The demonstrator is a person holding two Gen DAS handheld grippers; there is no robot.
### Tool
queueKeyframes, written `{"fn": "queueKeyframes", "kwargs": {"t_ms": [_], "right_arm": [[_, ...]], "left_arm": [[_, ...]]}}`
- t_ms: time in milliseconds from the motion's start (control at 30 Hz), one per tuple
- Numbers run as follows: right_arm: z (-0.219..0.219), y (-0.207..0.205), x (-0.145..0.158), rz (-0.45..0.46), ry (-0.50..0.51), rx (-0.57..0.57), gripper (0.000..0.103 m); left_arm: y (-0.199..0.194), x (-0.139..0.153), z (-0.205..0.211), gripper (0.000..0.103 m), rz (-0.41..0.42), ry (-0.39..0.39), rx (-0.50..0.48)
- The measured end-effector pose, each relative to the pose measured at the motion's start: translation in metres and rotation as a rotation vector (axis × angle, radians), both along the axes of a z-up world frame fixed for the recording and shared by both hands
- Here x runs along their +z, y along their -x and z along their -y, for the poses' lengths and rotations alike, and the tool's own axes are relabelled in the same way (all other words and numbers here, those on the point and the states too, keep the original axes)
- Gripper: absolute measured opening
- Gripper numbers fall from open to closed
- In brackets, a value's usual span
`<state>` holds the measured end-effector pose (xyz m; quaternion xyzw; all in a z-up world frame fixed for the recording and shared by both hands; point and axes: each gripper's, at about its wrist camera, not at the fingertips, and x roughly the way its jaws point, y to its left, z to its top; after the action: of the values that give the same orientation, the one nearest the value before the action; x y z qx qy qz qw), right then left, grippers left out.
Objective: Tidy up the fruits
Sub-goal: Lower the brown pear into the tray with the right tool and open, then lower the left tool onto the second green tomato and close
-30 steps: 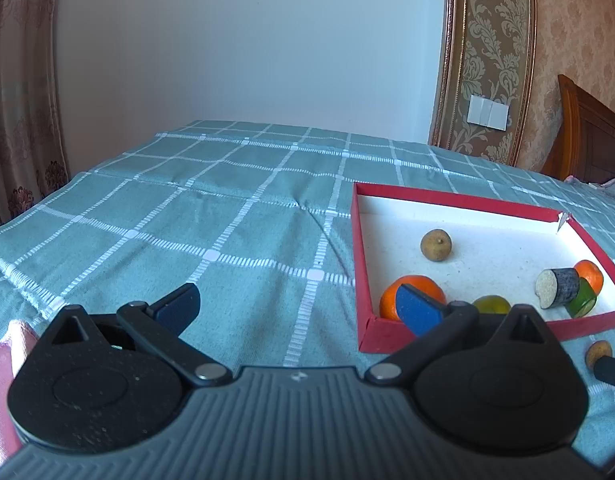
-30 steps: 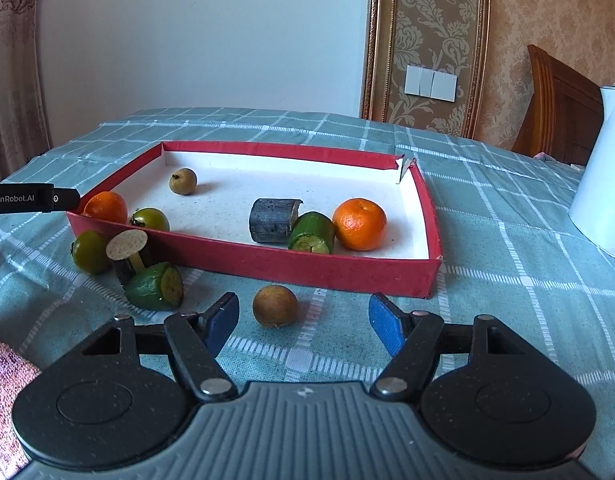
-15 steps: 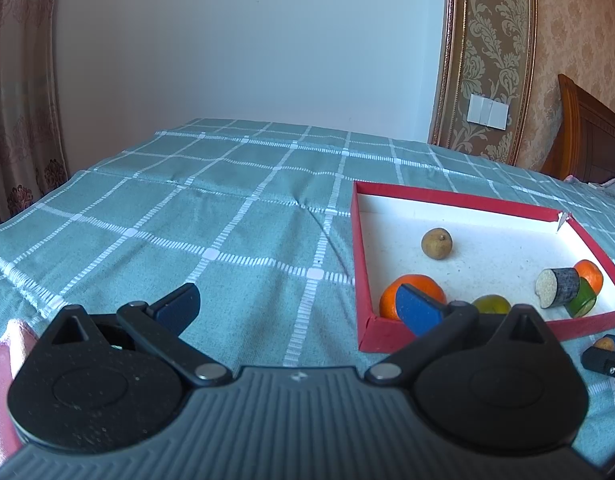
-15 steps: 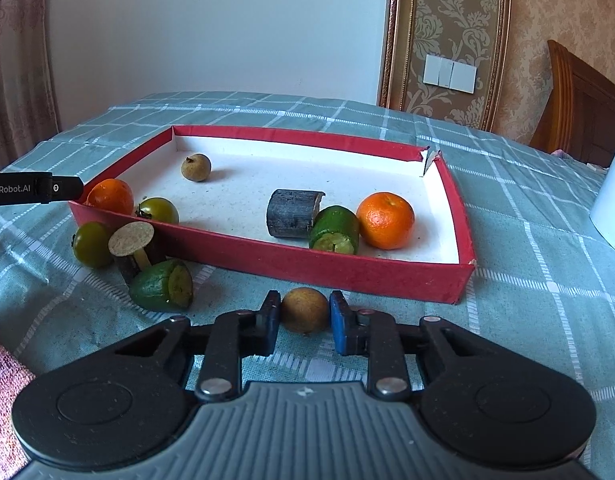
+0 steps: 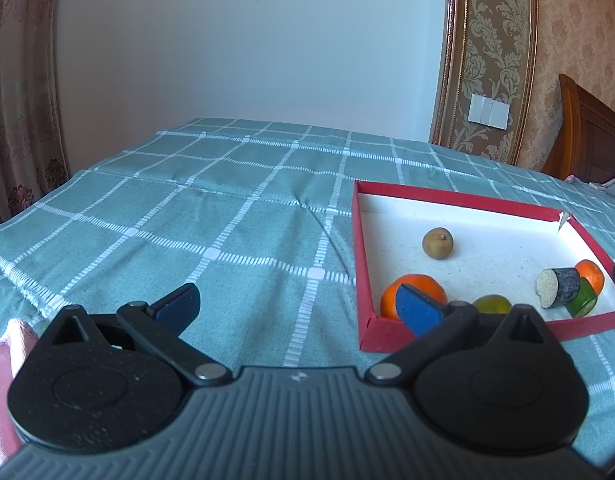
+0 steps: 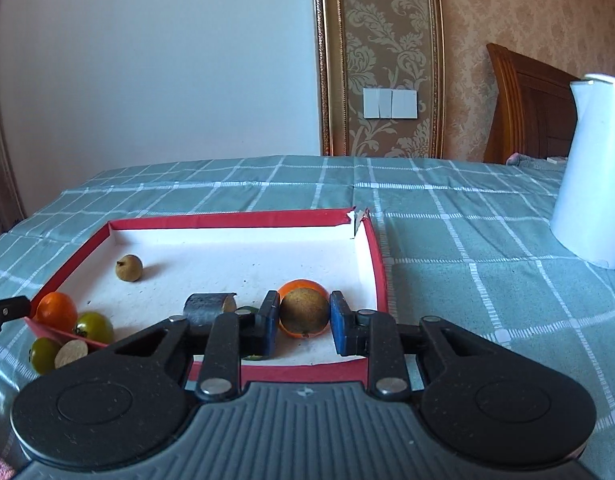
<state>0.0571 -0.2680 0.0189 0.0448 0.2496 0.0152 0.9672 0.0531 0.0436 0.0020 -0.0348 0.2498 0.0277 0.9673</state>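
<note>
Since the earlier frames, my right gripper (image 6: pixel 303 322) has clamped onto the small brown fruit (image 6: pixel 304 311) that lay on the cloth in front of the red tray (image 6: pixel 377 256), and has carried it up over the tray's near wall. Both blue pads (image 6: pixel 339 322) press its sides. Fruit looks round, dull brown-tan, rough speckled skin, tiny stem nub at the bottom; longan-like, exact kind I cannot tell. It hangs above the white tray floor, right in front of an orange (image 6: pixel 303 286) that shows as an orange rim behind it.

Tray sits on the green checked tablecloth (image 6: pixel 467 240). Inside: second small brown fruit (image 6: pixel 128 267) near the far left, dark cylinder piece (image 6: pixel 207 307) with a pale cut face, another orange (image 6: pixel 56 311) and a yellow-green fruit (image 6: pixel 93 326) in the near left corner. Outside that corner: green fruit (image 6: pixel 41 354) and a pale-faced cut piece (image 6: pixel 71 354) touching it. White kettle (image 6: pixel 591 184) far right.

My left gripper (image 5: pixel 297 310) has stayed put, fingers spread wide, nothing between them, over cloth just left of the tray (image 5: pixel 361 264).
</note>
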Motion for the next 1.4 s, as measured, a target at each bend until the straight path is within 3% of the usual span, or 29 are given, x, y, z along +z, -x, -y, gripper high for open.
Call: {"fn": "queueKeyframes", "kwargs": {"t_ms": [100, 333, 367, 467, 667, 800, 967, 1067, 1300, 1400], "right_arm": [[0.011, -0.003, -0.001, 0.001, -0.047, -0.044, 0.026], [0.024, 0.042, -0.003, 0.066, -0.095, -0.078, 0.029], [0.026, 0.049, -0.007, 0.074, -0.106, -0.092, 0.033], [0.032, 0.057, -0.024, 0.086, -0.127, -0.135, 0.06], [0.044, 0.057, -0.029, 0.086, -0.199, -0.171, 0.061], [0.044, 0.056, -0.029, 0.084, -0.2, -0.164, 0.061], [0.046, 0.056, -0.03, 0.084, -0.219, -0.158, 0.061], [0.047, 0.056, -0.03, 0.082, -0.222, -0.155, 0.062], [0.047, 0.056, -0.029, 0.085, -0.227, -0.153, 0.062], [0.047, 0.056, -0.029, 0.084, -0.228, -0.153, 0.062]], "left_arm": [[0.0, 0.0, 0.0, 0.103, -0.001, 0.004, 0.0], [-0.001, -0.001, 0.0, 0.103, -0.006, 0.005, -0.005], [-0.001, -0.001, 0.0, 0.103, -0.005, 0.006, -0.005], [-0.002, -0.001, -0.002, 0.103, -0.012, 0.013, -0.003], [0.003, 0.002, -0.002, 0.103, 0.0, 0.021, -0.018], [0.019, 0.008, 0.011, 0.103, 0.053, -0.051, -0.076], [0.043, 0.009, 0.039, 0.103, 0.141, -0.245, -0.166], [0.048, 0.006, 0.051, 0.103, 0.136, -0.316, -0.188], [0.053, -0.002, 0.061, 0.099, 0.129, -0.377, -0.268], [0.047, -0.007, 0.062, 0.098, 0.074, -0.365, -0.309]]}}
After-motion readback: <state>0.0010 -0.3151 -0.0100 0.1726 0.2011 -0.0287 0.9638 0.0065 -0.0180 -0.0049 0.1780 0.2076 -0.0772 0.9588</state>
